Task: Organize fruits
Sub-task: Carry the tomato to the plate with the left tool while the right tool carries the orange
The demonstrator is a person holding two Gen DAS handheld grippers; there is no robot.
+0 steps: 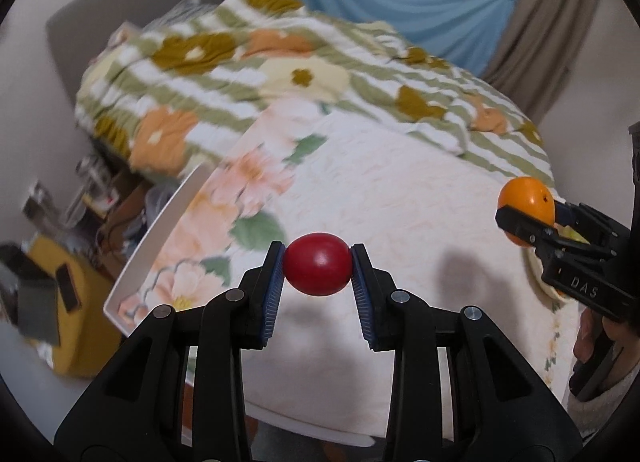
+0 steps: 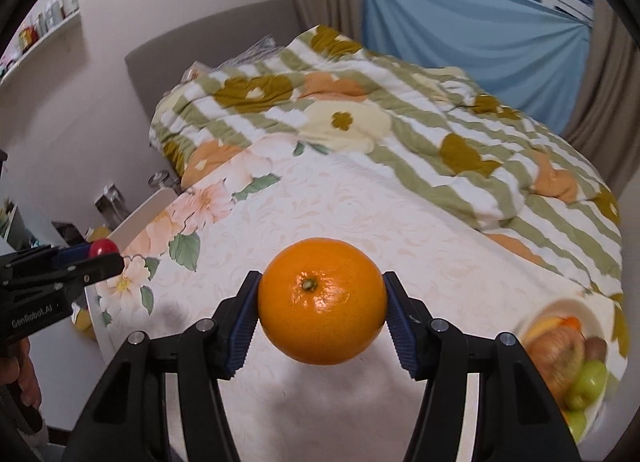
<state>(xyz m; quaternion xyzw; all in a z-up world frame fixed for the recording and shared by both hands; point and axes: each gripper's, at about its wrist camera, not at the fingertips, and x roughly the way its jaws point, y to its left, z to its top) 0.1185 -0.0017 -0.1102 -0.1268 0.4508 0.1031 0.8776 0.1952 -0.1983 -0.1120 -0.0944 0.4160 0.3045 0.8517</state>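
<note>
My left gripper (image 1: pixel 318 268) is shut on a small red fruit (image 1: pixel 318 269), held in the air above the bed. It shows in the right wrist view too, at the far left, as the left gripper (image 2: pixel 105 253) with the red fruit (image 2: pixel 103 248). My right gripper (image 2: pixel 322 302) is shut on an orange (image 2: pixel 322 300), stem facing the camera, also lifted off the bed. In the left wrist view the orange (image 1: pixel 527 204) sits in the right gripper (image 1: pixel 530 218) at the right edge. A white plate (image 2: pixel 560 308) at the lower right holds several fruits, among them a green apple (image 2: pixel 588 384).
A white tray (image 1: pixel 160 230) lies at the left edge of the bed on the floral sheet (image 1: pixel 400 190). A striped flowered quilt (image 1: pixel 248 74) is heaped at the far side. Cluttered furniture stands left of the bed. A person's hand (image 1: pixel 592 342) holds the right gripper.
</note>
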